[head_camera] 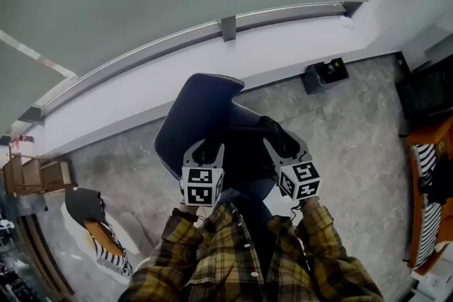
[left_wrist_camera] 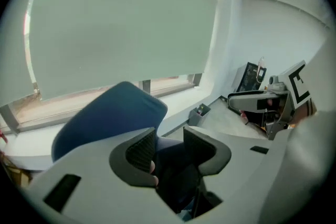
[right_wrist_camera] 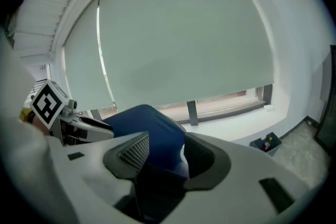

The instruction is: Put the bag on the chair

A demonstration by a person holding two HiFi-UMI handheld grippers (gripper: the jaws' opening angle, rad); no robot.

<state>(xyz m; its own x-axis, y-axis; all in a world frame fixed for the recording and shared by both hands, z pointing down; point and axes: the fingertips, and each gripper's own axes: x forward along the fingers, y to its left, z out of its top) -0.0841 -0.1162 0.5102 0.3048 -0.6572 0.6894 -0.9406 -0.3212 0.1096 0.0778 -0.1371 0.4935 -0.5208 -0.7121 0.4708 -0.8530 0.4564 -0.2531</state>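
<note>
- The dark bag (head_camera: 245, 152) is seen at the seat of the blue chair (head_camera: 192, 113), in front of its backrest.
- Its fabric is clamped by the left gripper (head_camera: 207, 151) and the right gripper (head_camera: 281, 144).
- A window ledge (head_camera: 141, 92) is seen behind the chair.

Yellow-and-black plaid flannel sleeves (head_camera: 177, 258)

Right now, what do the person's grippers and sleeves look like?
The left gripper and right gripper are alike: light grey bodies, two dark curved jaws with ribbed inner pads, each carrying a white cube with black square markers. The sleeves are yellow-and-dark plaid.
</note>
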